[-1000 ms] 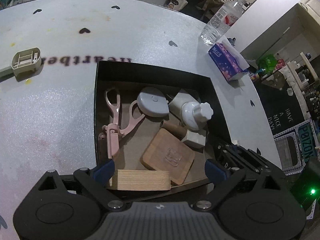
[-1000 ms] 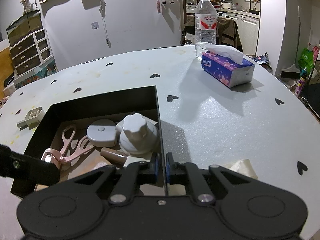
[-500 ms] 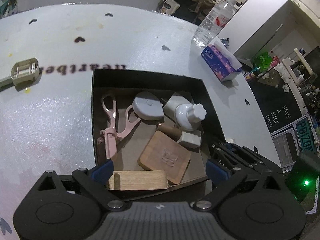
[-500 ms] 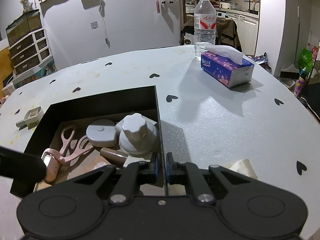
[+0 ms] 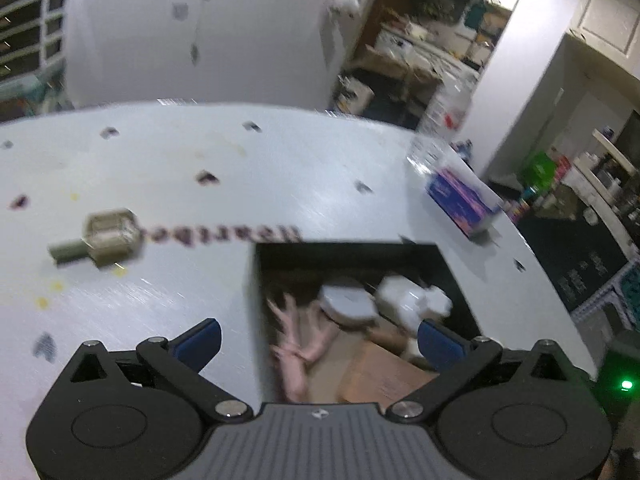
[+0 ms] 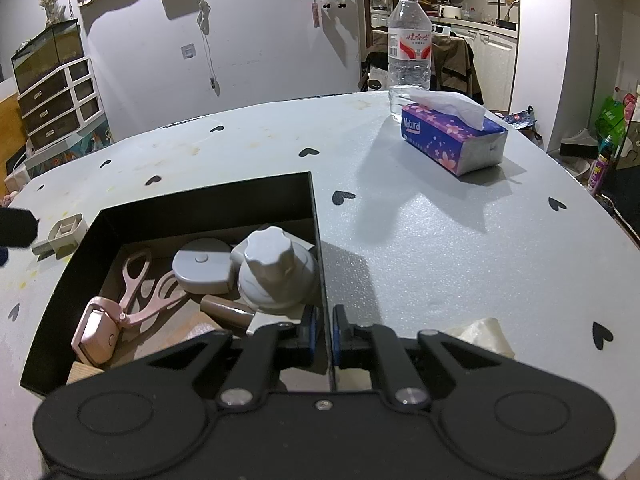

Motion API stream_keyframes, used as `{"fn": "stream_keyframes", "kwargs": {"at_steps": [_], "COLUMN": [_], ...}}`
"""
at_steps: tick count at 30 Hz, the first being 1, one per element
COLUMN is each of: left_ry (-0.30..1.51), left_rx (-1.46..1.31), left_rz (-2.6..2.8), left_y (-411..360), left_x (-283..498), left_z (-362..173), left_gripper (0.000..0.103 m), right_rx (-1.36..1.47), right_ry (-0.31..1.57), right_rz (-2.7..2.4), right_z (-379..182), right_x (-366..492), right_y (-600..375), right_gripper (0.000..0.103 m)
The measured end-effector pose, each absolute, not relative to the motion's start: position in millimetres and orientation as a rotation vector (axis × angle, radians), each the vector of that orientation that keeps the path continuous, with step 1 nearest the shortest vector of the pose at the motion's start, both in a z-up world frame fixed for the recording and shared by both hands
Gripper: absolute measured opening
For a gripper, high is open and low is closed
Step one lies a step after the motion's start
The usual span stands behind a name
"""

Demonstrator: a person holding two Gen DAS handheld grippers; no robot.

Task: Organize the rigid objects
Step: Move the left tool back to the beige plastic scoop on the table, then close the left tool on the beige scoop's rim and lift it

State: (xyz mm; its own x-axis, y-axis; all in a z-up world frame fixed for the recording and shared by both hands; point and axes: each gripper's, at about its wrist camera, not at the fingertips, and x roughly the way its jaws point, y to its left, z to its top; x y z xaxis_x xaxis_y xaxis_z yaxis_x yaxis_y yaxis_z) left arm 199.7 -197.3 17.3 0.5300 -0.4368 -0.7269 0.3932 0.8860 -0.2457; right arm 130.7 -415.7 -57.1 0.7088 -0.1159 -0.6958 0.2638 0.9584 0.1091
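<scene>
A black box (image 6: pixel 200 204) sits on the grey table and holds a pink scissor-like tool (image 6: pixel 136 292), a grey round case (image 6: pixel 202 266), a white knob-topped bottle (image 6: pixel 276 272), a brown tube (image 6: pixel 228 312) and a wooden block (image 6: pixel 80 372). My right gripper (image 6: pixel 323 328) is shut on the box's right wall. In the blurred left wrist view, my left gripper (image 5: pixel 318 338) hovers over the box's (image 5: pixel 352 250) left wall, its jaws opening and gripping nothing. The pink tool (image 5: pixel 296 344) and the grey case (image 5: pixel 348 304) show between them. A beige plastic piece (image 5: pixel 108 236) lies on the table to the left.
A purple tissue pack (image 6: pixel 452 140) and a water bottle (image 6: pixel 410 56) stand at the table's far right. A crumpled white scrap (image 6: pixel 480 334) lies just right of my right gripper. Bare tabletop stretches right of the box and beyond it.
The left gripper has lifted and tilted up, swinging left; the wooden block has dropped out of its view, and its jaws have spread a little wider. The right gripper has not moved.
</scene>
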Motion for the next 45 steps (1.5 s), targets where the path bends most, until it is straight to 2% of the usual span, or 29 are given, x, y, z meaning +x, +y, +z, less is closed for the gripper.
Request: {"fn": "stream_keyframes", "kwargs": {"at_steps": [15, 19, 20, 24, 34, 38, 45], "left_ry": [0.628, 0.605, 0.599, 0.643, 0.755, 0.716, 0.652], "left_rx": [-0.075, -0.086, -0.086, -0.144, -0.195, -0.137, -0.002], "left_rz": [-0.238, -0.187, -0.175, -0.157, -0.033, 0.032, 0.071], "left_y": [-123.1, -116.6, -115.7, -111.1, -122.1, -128.4, -132.5], "left_x": [240.0, 253.3, 257.1, 276.3, 312.9, 319.6, 326.9], "left_z": [-10.4, -27.7, -32.4, -49.0, -75.3, -78.5, -87.1], "left_gripper": [0.103, 0.100, 0.096, 0.085, 0.085, 0.084, 0.064], "right_rx": [0.199, 0.199, 0.199, 0.199, 0.211, 0.213, 0.216], "right_ry": [0.758, 0.757, 0.757, 0.758, 0.765, 0.764, 0.763], "right_rz": [-0.226, -0.225, -0.225, -0.226, -0.217, -0.214, -0.210], "right_z": [-56.5, -56.5, -56.5, -56.6, -61.2, -61.6, -62.3], "right_x": [131.6, 131.4, 131.6, 131.6, 134.3, 135.3, 135.8], "right_y": [-415.1, -414.8, -414.9, -415.0, -416.8, -417.6, -418.3], "right_gripper": [0.009, 0.009, 0.009, 0.009, 0.009, 0.009, 0.009]}}
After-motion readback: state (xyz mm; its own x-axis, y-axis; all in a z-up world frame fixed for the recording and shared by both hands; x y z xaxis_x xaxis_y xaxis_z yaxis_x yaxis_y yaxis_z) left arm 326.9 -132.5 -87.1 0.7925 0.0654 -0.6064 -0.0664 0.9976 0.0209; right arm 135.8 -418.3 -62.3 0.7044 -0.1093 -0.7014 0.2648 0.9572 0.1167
